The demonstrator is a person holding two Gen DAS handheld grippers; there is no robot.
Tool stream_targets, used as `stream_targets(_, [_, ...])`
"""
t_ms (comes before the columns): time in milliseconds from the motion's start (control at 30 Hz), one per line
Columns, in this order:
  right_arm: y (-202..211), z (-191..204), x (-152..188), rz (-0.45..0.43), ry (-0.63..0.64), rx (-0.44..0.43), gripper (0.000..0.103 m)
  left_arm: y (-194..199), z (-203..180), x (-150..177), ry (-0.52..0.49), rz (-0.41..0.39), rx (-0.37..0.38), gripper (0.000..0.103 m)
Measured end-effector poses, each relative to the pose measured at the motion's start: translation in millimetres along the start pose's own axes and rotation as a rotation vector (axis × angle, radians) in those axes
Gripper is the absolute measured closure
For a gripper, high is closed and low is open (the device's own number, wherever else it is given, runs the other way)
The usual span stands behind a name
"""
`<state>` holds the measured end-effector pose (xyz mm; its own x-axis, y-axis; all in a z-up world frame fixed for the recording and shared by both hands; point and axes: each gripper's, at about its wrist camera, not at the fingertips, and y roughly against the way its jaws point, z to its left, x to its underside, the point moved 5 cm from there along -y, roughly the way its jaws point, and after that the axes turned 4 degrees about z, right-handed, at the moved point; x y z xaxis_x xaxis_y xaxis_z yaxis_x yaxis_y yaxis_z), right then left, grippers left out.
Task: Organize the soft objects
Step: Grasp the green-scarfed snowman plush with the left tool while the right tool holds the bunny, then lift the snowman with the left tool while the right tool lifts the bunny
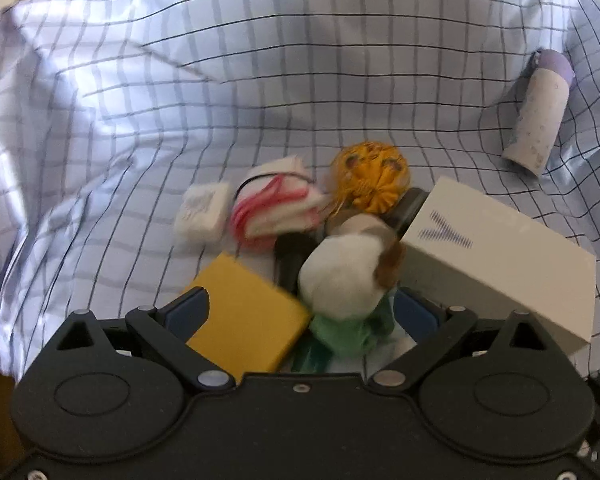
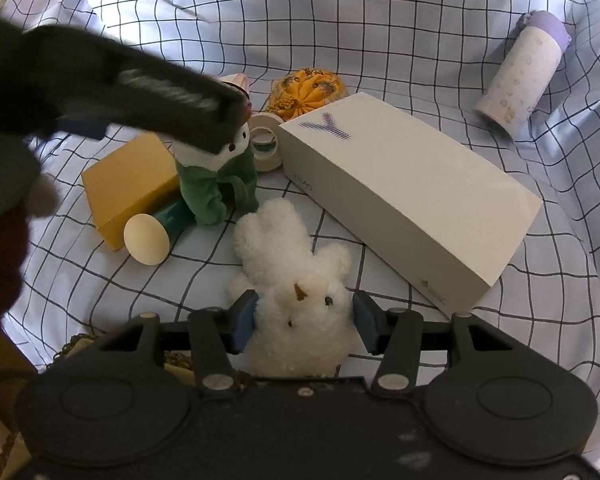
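Near: right gripper points steeply down over the white fluffy bunny. The bunny lies flat on the checked sheet, ears pointing far. Blue pads flank the head at the fur's edge with no visible squeeze, so I judge the tongs apart and not clamped. Placement looks like a set-down or a line-up for a grab; can't say which.

Left gripper: tongs wide apart, gripping nothing. It hovers over the green-suited doll, which stands upright between the pads from the wrist view. Probable aim: the doll as the next soft item. The yellow box touches the doll's left side and crowds the left pad's path, a snag risk.

Mid: an egg-shaped white obj. sits at the yellow box's near corner, touching a teal cylinder that lies at the doll's feet. The white carton lies right of the doll and is hard, so not a task item. Its lid has a purple "Y" and its side a faint "vivo"; the small print at its near end is unreadable.

Far: tape rolls sit behind the doll. Farther back are a yellow fabric ball, a pink-striped folded cloth and a small white packet w/ illegible print.

Far right: a bottle w/ purple cap lies on its side, well apart. Its pattern is not legible.
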<state>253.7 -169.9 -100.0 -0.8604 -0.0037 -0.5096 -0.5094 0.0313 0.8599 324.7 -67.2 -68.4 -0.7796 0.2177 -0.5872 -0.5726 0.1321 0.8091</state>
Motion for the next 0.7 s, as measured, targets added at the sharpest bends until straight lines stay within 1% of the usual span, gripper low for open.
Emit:
stream_targets(200, [-3.9,-2.9,-0.8,0.003,-0.011,-0.014,0.048,-21.6,-17.0,-12.9,-0.044,0.012,0.027,0.007])
stream_targets(367, [-7.8,-5.9,-1.9,0.007,-0.019,-0.024,0.045,-36.3,-22.6,-15.5,-0.056,0.039,0.04,0.008])
stream_targets(433, [-9.1,-7.1,-2.3,0.009,-0.021,-0.027,0.045,-39.2,-24.2,-15.3,-0.053,0.045,0.061,0.016])
stream_targets(500, [-9.6,-6.9,-2.8,0.009,-0.022,-0.028,0.045,-40.9,-24.3,-15.0,-0.037,0.058,0.093,0.048])
stream_targets(533, [-9.6,-6.8,-3.1,0.01,-0.022,-0.032,0.047,-41.7,-23.4,-14.8,-0.026,0.067,0.099,0.049])
stream_targets(567, [-8.6,-5.6,-1.8,0.01,-0.022,-0.039,0.052,-41.2,-22.2,-14.9,-0.015,0.065,0.107,0.05])
stream_targets(600, [-8.1,-5.3,-1.9,0.012,-0.022,-0.047,0.054,-39.5,-20.2,-14.6,-0.003,0.062,0.115,0.051])
stream_targets(700, [-6.3,-6.1,-3.1,0.012,-0.029,-0.046,0.058,-28.6,-13.6,-12.4,0.042,0.059,0.155,0.051])
